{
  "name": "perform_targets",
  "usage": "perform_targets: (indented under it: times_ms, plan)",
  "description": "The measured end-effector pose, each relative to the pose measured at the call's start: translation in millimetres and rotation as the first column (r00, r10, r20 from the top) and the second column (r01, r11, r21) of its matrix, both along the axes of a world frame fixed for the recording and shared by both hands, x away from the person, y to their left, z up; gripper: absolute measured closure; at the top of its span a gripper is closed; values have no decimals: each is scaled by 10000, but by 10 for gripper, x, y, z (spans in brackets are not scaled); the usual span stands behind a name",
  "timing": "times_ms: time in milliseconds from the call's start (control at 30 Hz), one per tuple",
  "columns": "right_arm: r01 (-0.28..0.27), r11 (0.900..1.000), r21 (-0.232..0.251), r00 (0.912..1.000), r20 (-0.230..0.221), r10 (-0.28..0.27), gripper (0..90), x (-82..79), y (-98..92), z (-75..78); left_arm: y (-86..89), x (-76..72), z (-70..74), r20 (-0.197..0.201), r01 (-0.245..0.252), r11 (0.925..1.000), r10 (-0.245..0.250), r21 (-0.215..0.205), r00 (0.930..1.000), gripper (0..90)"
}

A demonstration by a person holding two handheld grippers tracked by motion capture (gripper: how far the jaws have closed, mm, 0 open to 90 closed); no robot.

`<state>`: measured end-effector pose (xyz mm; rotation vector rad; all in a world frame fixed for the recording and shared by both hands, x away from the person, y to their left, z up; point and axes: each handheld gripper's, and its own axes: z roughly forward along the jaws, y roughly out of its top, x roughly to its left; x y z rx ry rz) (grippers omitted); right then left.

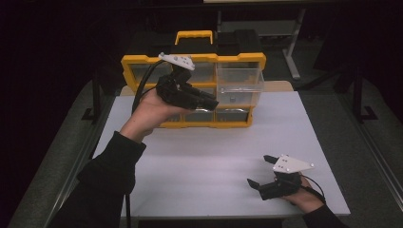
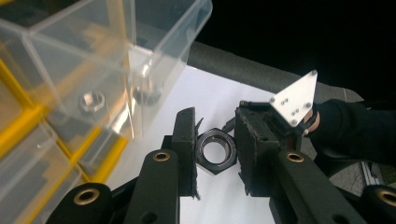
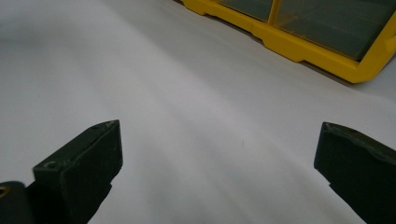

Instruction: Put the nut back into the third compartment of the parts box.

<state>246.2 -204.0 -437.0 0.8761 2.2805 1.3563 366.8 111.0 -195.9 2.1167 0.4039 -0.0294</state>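
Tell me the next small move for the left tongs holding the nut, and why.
Probably carry the left tongs over the open top of the clear drawer and let go. The hex nut is clamped between them, beside that pulled-out drawer of the yellow organizer, where another nut already lies.

- A white counter (image 1: 199, 161) carries everything; its top is flat and plain, with a dark padded edge along its sides.
- A yellow organizer box (image 1: 142, 64) with clear compartments stands upright on the counter, at the far side, its yellow handle on top.
- The right gripper (image 1: 260, 172) rests on the counter well in front of the organizer box and off to its right, near the front edge, with its jaws spread wide over bare white surface.
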Motion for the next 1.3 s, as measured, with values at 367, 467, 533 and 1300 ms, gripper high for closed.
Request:
perform_targets:
  times_ms: [367, 467, 533, 1300]
  plan:
    - [-5, 10000, 19, 10000, 32, 5, 7, 1, -5, 1, -136, 126, 243, 243, -90, 10000, 90, 17, 9997, 700]
    - [-11, 10000, 14, 10000, 35, 11, 7, 1, -5, 0, -172, 171, 289, 289, -177, 9998, 176, 45, 9994, 700]
    - [-14, 10000, 31, 10000, 43, 14, 7, 1, -6, 1, -199, 200, 321, 316, -242, 9997, 241, 36, 9992, 700]
    - [19, 9998, 218, 10000, 40, -20, 7, -5, -28, 11, -454, 559, 216, 497, -1295, 9901, 1268, 539, 9907, 698]
